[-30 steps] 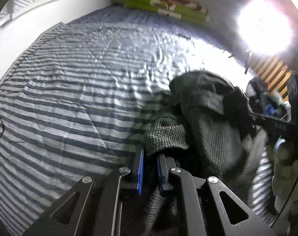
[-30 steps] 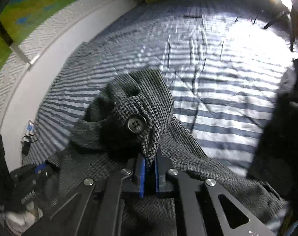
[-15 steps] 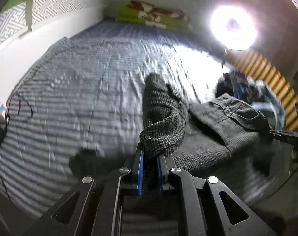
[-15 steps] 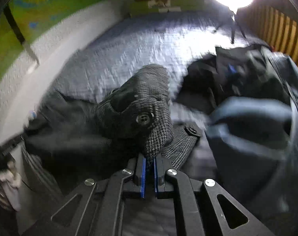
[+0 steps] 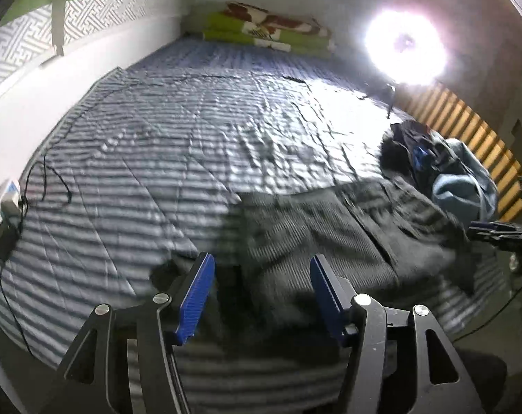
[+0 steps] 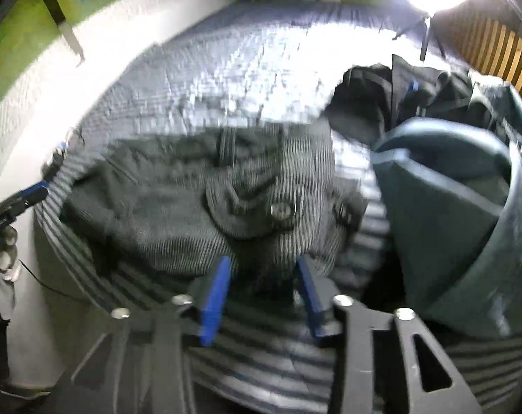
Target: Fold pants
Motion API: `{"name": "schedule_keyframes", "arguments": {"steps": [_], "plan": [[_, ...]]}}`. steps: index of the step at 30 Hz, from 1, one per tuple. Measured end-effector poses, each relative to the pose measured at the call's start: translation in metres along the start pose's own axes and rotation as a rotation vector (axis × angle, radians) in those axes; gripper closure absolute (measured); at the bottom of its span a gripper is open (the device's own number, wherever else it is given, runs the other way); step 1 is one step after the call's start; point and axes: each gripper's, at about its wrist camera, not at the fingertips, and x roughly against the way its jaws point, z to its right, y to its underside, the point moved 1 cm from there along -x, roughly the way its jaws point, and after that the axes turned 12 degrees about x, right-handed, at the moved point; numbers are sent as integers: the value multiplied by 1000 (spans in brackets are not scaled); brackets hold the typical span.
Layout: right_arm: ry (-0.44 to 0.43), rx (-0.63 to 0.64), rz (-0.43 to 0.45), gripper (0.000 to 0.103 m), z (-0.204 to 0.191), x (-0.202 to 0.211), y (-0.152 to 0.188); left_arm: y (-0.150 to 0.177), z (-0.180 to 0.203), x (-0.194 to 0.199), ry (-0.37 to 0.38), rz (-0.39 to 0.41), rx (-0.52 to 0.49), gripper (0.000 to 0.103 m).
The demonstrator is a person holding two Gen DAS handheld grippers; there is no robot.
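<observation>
Left wrist view, bed: a bed [image 5: 178, 158] under a blue-and-white striped quilt fills most of the frame; its far end meets the back wall.
Left wrist view, room: a white wall with a patterned band and a green strip above runs along the bed's left edge; green-and-brown folded bedding [image 5: 271, 31] is stacked at the far end; a glaring ring light [image 5: 405, 50] stands at the far right corner; wooden slats [image 5: 468, 134] line the right edge.
Left wrist view, cables: a charger with a thin black cord [image 5: 9, 207] lies at the left edge.
Left wrist view, pants: the dark grey pants [image 5: 330, 227] lie spread on the quilt near the bed's near edge, blurred.
Left wrist view, pile: dark and blue clothes [image 5: 447, 169] are heaped by the right edge.
Left wrist view, left tool [image 5: 261, 293]: blue pads wide apart, having just been opening, nothing clamped; the pants lie below the gap.
Right wrist view, pants: the same pants [image 6: 178, 207] lie crumpled, button [image 6: 281, 211] facing up, near the bed's near edge.
Right wrist view, right tool [image 6: 264, 289]: pads apart, just been opening, not pressing the cloth beneath.
Right wrist view, pile: a blue-grey garment [image 6: 461, 227] lies just right of the pants.
Right wrist view, room: the ring light glares at the top right.
</observation>
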Motion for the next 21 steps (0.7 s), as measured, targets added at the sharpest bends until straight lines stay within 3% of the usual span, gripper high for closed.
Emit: {"name": "schedule_keyframes", "arguments": {"steps": [6,8,14,17,18,20,21], "plan": [[-31,-38,23,52,9,-7,-42,-33,-11,-41,-12,-42,45,41],[-9,-31,-16,46,9,-26,-55,-38,-11,-54,-8,-60,43,41],[34,-63,-176,46,22,-107,-67,-46,-16,-80,-21,-82,58,41],[37,-64,-195,47,26,-130,-67,-49,-19,-87,-32,-91,55,41],[22,-65,-195,49,27,-133,-66,-51,-20,-90,-32,-97,55,41],[51,-35,-191,95,25,-135,-63,-53,-21,-94,-31,-106,58,41],[49,-26,-184,97,25,-132,-61,-54,-21,-97,-31,-107,60,41]]}}
